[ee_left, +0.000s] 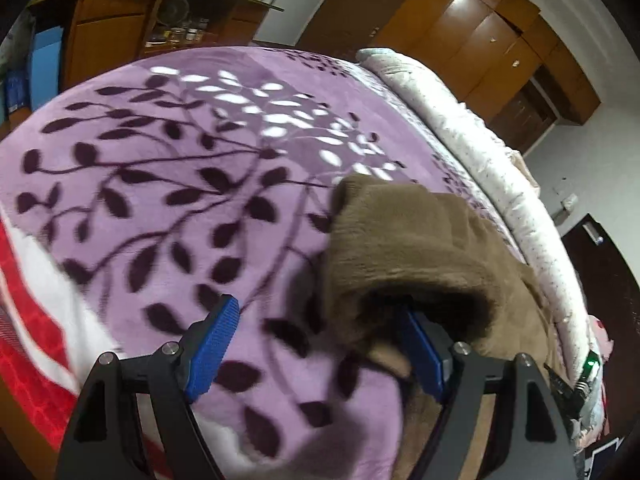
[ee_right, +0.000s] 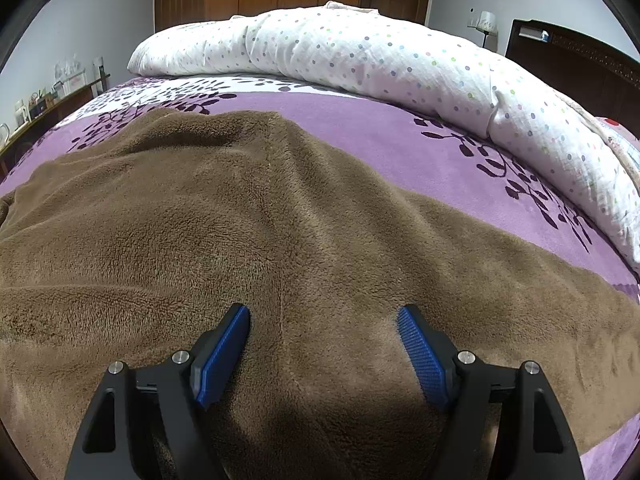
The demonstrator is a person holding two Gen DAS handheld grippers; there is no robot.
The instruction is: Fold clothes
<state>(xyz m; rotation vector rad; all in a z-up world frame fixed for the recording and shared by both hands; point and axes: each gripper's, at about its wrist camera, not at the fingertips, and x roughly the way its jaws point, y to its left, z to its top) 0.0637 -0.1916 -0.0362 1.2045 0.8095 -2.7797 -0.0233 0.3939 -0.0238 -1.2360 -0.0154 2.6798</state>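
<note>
- A bedroom in a home: a bed under a purple leaf-print blanket point(ee_left: 168, 184), with a rolled polka-dot quilt point(ee_right: 360, 60) along it.
- Wooden wardrobes point(ee_left: 472, 28) line the wall.
- A cluttered wooden cabinet point(ee_left: 132, 20) stands beside the bed.

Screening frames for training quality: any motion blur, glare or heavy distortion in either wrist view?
Left wrist: motion-blurred, leaf print on the purple blanket smeared, brown garment soft; glare on the wardrobe doors. Right wrist: sharp, the garment's pile is crisp, with shadow between the right gripper fingers. Both: strong fisheye bowing, dark corners.
</note>
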